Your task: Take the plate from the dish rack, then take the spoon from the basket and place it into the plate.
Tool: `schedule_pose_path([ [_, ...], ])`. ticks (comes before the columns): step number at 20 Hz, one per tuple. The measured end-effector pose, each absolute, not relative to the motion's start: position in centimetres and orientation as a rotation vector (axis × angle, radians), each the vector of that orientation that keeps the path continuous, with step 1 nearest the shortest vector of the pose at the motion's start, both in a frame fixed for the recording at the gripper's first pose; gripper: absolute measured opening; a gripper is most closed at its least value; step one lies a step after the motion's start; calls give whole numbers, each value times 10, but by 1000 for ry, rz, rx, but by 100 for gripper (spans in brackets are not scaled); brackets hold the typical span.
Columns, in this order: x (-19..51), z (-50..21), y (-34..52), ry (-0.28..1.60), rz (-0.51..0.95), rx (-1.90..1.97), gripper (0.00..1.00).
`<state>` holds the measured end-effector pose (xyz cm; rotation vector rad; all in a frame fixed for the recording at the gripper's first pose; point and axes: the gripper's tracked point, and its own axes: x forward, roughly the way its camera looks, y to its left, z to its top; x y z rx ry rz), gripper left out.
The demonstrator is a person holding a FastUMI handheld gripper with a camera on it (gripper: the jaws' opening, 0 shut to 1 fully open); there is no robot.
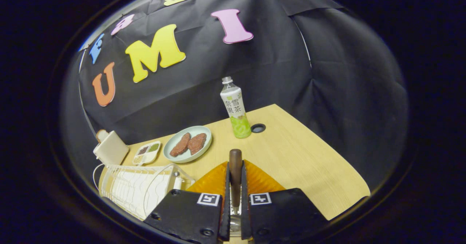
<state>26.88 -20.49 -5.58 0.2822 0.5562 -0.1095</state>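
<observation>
While the hand-held gripper (pixel 235 185) pinches the spoon (pixel 235 171) by its handle above the orange plate (pixel 214 181) on the desk (pixel 302 156), a thin, loose grip could let it twist and miss.

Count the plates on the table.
2: a green plate holding two meat patties, beside the bottle; an orange plate under the hand-held gripper, which is shut on the spoon.
</observation>
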Motion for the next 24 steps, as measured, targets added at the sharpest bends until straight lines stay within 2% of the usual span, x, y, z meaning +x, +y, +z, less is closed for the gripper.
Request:
schedule_pose_path([
  [5,257,-22,-205,466,-144,251,9],
  [12,221,56,-213,260,-199,163,9],
  [18,155,99,-155,228,-69,125,9],
  [24,86,65,-82,215,27,172,9],
])
